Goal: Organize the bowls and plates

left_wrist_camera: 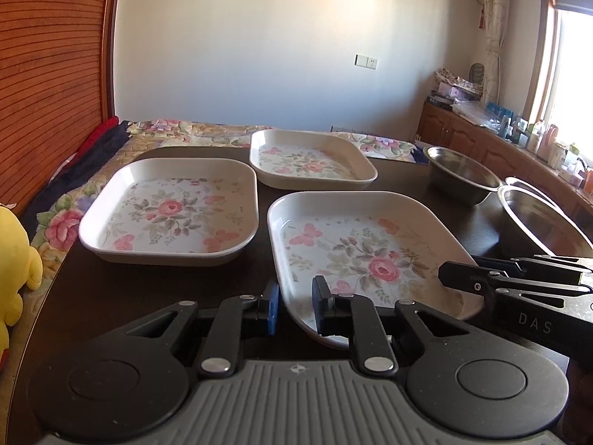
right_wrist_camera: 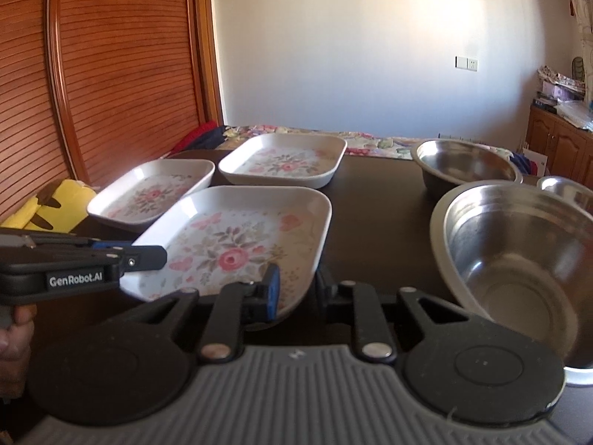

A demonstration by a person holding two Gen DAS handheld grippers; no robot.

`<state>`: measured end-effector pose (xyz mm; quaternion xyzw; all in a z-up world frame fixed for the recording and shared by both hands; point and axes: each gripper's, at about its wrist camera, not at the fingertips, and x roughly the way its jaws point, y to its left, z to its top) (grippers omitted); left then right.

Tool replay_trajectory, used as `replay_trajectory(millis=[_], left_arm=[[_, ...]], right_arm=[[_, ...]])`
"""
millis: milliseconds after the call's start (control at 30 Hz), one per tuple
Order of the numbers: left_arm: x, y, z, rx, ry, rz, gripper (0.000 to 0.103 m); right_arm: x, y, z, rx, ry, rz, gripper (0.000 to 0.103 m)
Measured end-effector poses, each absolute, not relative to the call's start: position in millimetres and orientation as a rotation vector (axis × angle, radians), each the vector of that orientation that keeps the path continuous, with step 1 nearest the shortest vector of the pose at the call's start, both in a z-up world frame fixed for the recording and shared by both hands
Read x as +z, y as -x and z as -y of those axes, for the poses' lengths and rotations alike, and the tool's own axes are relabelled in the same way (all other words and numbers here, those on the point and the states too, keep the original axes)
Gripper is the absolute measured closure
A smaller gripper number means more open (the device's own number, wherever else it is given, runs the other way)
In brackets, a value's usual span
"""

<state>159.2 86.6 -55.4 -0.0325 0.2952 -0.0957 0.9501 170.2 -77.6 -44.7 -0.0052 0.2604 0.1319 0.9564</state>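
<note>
While straddling the raised near corners of the floral plate (left_wrist_camera: 365, 259) at lower centre of both views, left gripper (left_wrist_camera: 295, 306) and right gripper (right_wrist_camera: 296, 289) stood with jaws parted around the rim, not visibly clamped. Judged stiff, light, glossy and slippery; best pinched at that upturned rim.

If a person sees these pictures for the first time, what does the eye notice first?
Three floral square plates fill the dark table, and both claws straddle the near rim of the nearest plate: the left claw and the right claw. Shiny steel bowls stand to the right.
</note>
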Motion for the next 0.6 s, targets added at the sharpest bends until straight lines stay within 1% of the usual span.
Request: replay_trajectory(millis=[600], left_arm=[[-42.0, -104.4, -73.6, -0.191, 0.050, -0.578, 0.083]], right_arm=[[-39.1, -128.1, 94.7, 0.304, -0.009, -0.502, 0.081]])
